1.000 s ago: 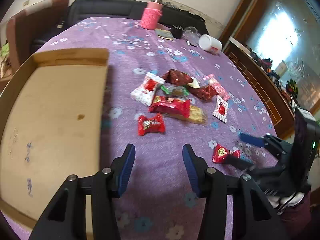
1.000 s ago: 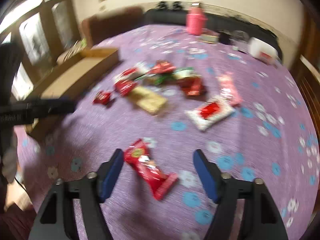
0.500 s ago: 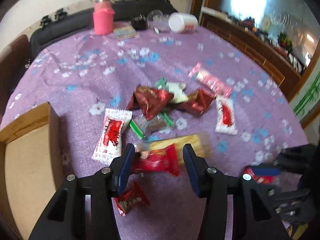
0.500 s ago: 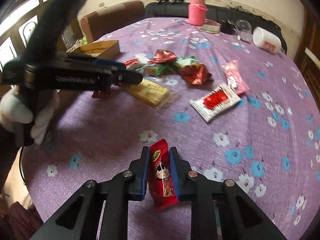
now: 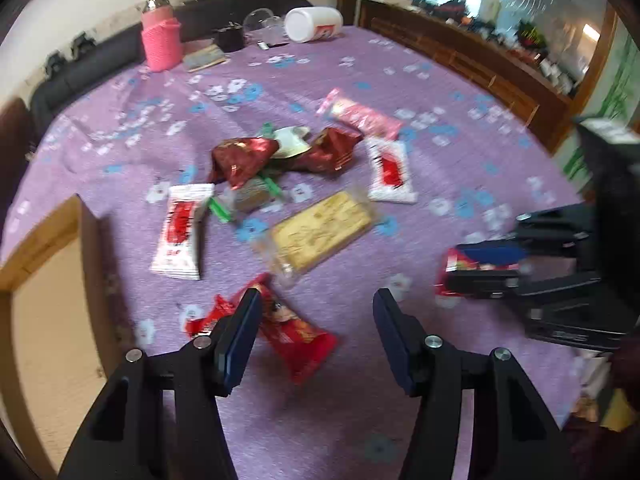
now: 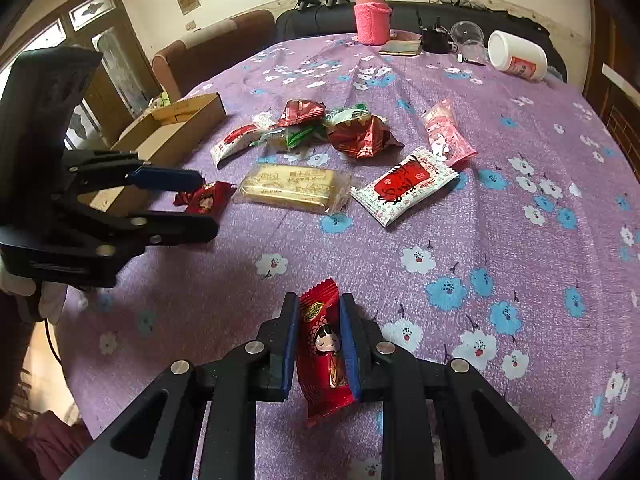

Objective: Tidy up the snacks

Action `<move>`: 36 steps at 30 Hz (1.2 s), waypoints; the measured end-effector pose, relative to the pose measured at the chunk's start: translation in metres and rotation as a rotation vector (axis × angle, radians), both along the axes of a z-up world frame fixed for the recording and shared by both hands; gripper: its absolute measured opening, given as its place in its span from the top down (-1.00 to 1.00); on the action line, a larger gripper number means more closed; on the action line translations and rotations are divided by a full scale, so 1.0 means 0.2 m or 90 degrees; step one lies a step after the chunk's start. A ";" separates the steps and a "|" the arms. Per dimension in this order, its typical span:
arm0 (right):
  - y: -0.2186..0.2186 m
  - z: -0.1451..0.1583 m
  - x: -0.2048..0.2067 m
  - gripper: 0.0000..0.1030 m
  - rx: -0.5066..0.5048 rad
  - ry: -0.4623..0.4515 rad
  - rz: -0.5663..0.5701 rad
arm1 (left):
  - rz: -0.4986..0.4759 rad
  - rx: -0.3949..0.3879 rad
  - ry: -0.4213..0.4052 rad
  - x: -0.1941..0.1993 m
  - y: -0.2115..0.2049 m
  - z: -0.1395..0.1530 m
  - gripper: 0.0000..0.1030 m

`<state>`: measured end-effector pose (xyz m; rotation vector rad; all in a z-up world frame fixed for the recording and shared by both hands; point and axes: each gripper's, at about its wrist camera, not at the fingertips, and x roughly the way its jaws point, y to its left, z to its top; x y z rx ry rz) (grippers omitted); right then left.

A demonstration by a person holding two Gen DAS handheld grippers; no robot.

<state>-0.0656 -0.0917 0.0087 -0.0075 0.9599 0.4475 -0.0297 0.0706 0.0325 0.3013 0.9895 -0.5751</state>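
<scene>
Since a second ago, the right gripper (image 6: 319, 344) has clamped a red doll-print candy (image 6: 325, 350), while the left gripper (image 5: 316, 332), its jaws just opening, straddles another red packet (image 5: 294, 330) unpressed. Beyond, on the purple floral tablecloth (image 6: 500, 208): one golden biscuit bar (image 6: 294, 187), two white-red sachets, one cardboard box (image 6: 176, 130), one pink bottle (image 6: 373, 10).

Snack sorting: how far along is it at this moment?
Barely started. The box shows no snacks in the part in view. In hand: the right gripper is shut on a red candy; the left gripper, jaws just opening, straddles another red packet on the cloth. Left: the pile and the biscuit bar.
</scene>
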 end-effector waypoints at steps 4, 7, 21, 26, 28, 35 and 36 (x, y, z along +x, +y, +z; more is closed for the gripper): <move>0.01 0.00 -0.03 0.57 -0.009 -0.004 0.001 | -0.005 0.070 -0.050 -0.04 -0.04 -0.05 -0.09; 0.01 0.00 -0.04 0.57 -0.014 -0.009 0.000 | 0.019 0.080 -0.069 -0.04 -0.04 -0.04 0.20; 0.03 0.00 -0.11 0.46 -0.008 -0.014 0.000 | 0.056 0.022 -0.011 -0.04 0.01 -0.07 0.22; 0.02 -0.01 -0.13 0.46 -0.009 -0.019 -0.001 | 0.075 0.020 -0.013 0.03 -0.06 -0.09 0.05; 0.02 0.00 -0.13 0.46 -0.010 -0.020 0.000 | 0.086 0.011 -0.015 0.03 -0.05 -0.09 0.47; 0.00 0.05 -0.19 0.77 0.013 -0.025 0.001 | 0.119 -0.067 -0.013 -0.04 0.06 -0.02 0.47; 0.01 0.07 -0.19 0.77 0.014 -0.029 0.001 | 0.124 -0.078 -0.016 -0.06 0.08 0.00 0.47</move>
